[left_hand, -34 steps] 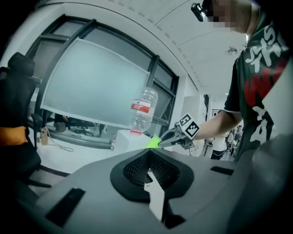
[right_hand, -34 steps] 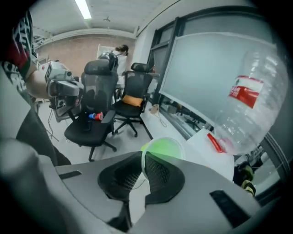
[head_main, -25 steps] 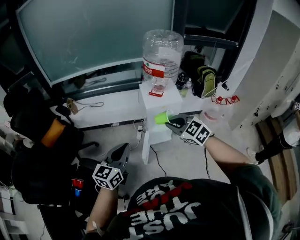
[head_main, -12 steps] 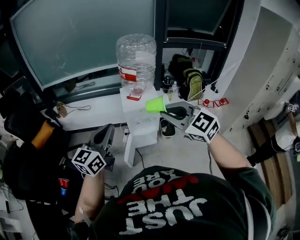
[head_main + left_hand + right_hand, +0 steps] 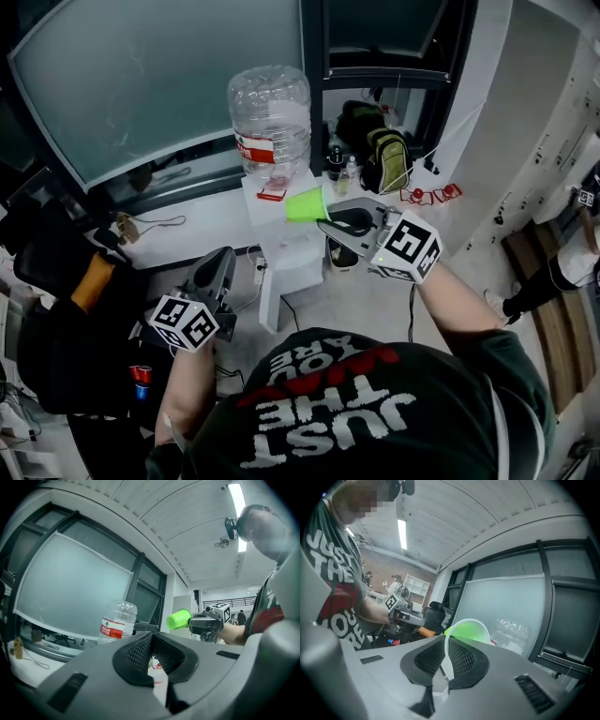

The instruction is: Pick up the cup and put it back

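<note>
Status: right gripper [image 5: 324, 222] is clamped on the green cup [image 5: 305, 203]. The rim wall is pinched between the pads, one pad inside the mouth and one outside. The cup is off every surface and on its side, base pointing away from the fingertips toward the water bottle [image 5: 270, 117]. The left gripper view shows a clear gap between cup base and bottle, so no contact.

Edges around the right fingers:
- The white stand [image 5: 292, 251] under the bottle sits below and just ahead. Its near top edge is the closest hard edge to the cup.
- The dark window post [image 5: 314, 56] is ahead, beyond the cup.
- To the right and beyond is the backpack [image 5: 382, 155], then the white wall panel [image 5: 525, 112].
- There is open floor [image 5: 375, 300] below the fingers and back toward the person, the best free room.

The left gripper [image 5: 223, 262] has its pads drawn together to a thin slit with nothing in it. It is lower than the right one and well apart from the cup, fingertips aimed at the stand. The white sill [image 5: 202, 220] edge is ahead of its fingertips and the black chair [image 5: 56, 281] is on its outer side. Room is tighter there.

Count: 1 cup, 1 big bottle, 1 stand, 1 backpack, 1 chair, 2 grippers. The small bottles [image 5: 339, 164] beside the backpack are too small to count.
</note>
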Motion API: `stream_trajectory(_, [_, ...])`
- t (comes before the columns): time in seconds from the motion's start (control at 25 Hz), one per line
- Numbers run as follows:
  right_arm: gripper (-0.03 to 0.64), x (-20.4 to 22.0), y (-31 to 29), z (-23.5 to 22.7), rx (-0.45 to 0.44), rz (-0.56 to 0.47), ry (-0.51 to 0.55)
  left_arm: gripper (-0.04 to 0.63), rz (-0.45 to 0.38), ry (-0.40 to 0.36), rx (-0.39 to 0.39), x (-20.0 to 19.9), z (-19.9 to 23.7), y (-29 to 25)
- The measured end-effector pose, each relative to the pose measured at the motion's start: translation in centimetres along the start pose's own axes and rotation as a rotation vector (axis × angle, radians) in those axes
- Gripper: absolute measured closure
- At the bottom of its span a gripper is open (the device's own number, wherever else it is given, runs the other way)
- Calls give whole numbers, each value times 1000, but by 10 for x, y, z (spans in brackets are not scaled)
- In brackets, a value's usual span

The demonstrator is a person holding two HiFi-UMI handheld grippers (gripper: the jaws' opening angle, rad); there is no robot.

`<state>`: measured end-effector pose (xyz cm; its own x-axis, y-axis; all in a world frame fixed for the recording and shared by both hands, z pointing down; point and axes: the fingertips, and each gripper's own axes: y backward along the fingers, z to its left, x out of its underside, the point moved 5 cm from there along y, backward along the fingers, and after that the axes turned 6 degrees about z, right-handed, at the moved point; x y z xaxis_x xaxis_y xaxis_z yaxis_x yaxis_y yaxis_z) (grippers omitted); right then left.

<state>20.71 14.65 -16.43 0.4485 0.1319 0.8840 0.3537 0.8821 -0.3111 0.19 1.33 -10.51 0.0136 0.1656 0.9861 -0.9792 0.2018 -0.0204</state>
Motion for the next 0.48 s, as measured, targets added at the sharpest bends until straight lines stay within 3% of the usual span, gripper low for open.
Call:
stream_trajectory(0.28, [571,8,-31,8,-45,86,11,588,-12,17,-12,16,13,10])
stream_trajectory(0.48, [569,18,-97,35,-84,187,15,588,15,23,-32,49,51,47])
